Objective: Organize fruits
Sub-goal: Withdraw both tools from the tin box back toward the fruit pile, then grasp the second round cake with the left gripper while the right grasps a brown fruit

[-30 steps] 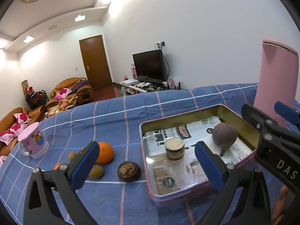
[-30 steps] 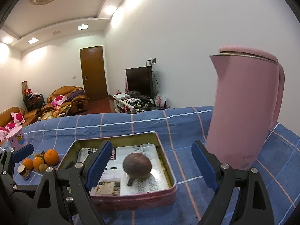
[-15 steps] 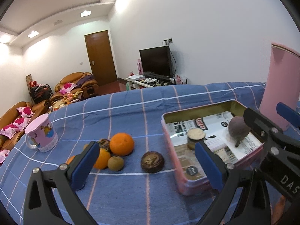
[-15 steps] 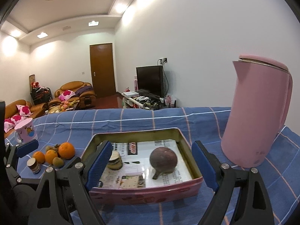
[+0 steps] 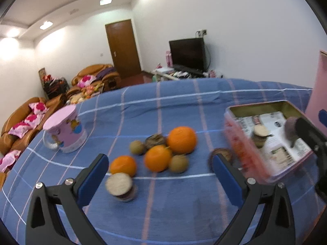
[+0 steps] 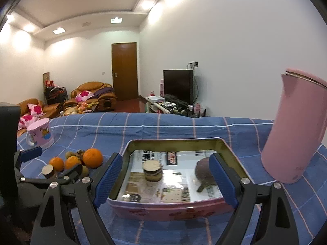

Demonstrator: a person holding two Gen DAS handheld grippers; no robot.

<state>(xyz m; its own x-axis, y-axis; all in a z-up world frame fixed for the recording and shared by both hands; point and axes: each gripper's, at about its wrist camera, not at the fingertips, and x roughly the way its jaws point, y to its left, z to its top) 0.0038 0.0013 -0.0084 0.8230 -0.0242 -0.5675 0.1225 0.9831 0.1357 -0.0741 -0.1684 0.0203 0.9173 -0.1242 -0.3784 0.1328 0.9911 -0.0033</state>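
Note:
My left gripper [image 5: 159, 175] is open over the blue checked cloth, facing a cluster of fruit: three oranges [image 5: 181, 139], small brown-green fruits [image 5: 178, 163], a dark wrinkled fruit [image 5: 155, 139] and a cut round piece [image 5: 120, 185] nearest its left finger. Another brown fruit [image 5: 221, 155] lies beside the pink tin [image 5: 245, 155]. My right gripper [image 6: 164, 171] is open, with its fingers framing the tin [image 6: 169, 210] without touching it. In the paper-lined tin sit a purple fruit [image 6: 202, 168] and a small round stacked piece [image 6: 151, 169].
A tall pink kettle [image 6: 296, 130] stands right of the tin. A pink mug [image 5: 65, 130] sits at the far left of the cloth. The left gripper [image 6: 51, 163] shows at the left edge of the right wrist view. Sofas, a door and a television lie beyond the table.
The left gripper has swung left, away from the tin and onto the fruit cluster. The right gripper has also shifted left, so the tin now sits centred between its fingers.

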